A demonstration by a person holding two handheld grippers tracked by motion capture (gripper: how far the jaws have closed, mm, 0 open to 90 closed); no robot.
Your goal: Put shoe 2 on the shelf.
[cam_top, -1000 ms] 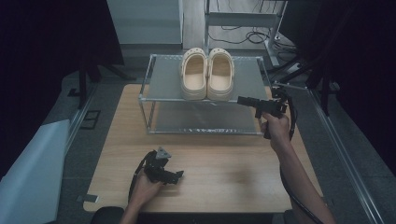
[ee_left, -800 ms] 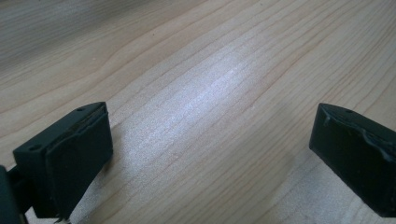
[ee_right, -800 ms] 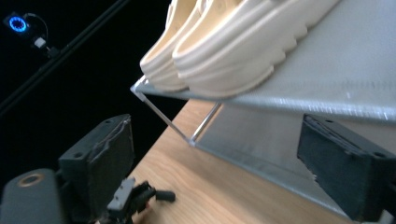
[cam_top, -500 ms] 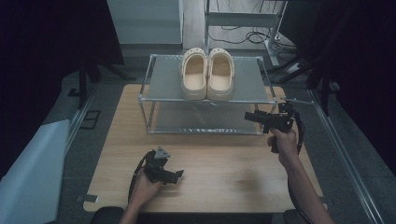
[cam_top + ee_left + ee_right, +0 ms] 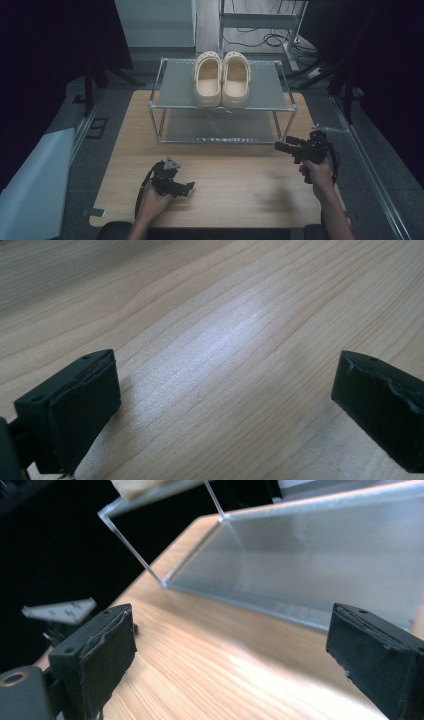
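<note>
A pair of cream clogs (image 5: 222, 79) sits side by side on the top shelf of a two-tier metal rack (image 5: 170, 87) at the far end of a wooden desk (image 5: 235, 182), toes pointing away from the person. The right hand-held gripper (image 5: 280, 146) hovers just off the rack's near right corner post, its jaws having just been opening — they stand wide apart with nothing between them, aimed at the rack's lower shelf (image 5: 320, 565). The left hand-held gripper (image 5: 189, 187) rests low on the near part of the desk, well apart from the rack, jaws spread wide over bare wood (image 5: 225, 355) and empty. Both clogs lie free of either hand-held gripper — neither touches them
</note>
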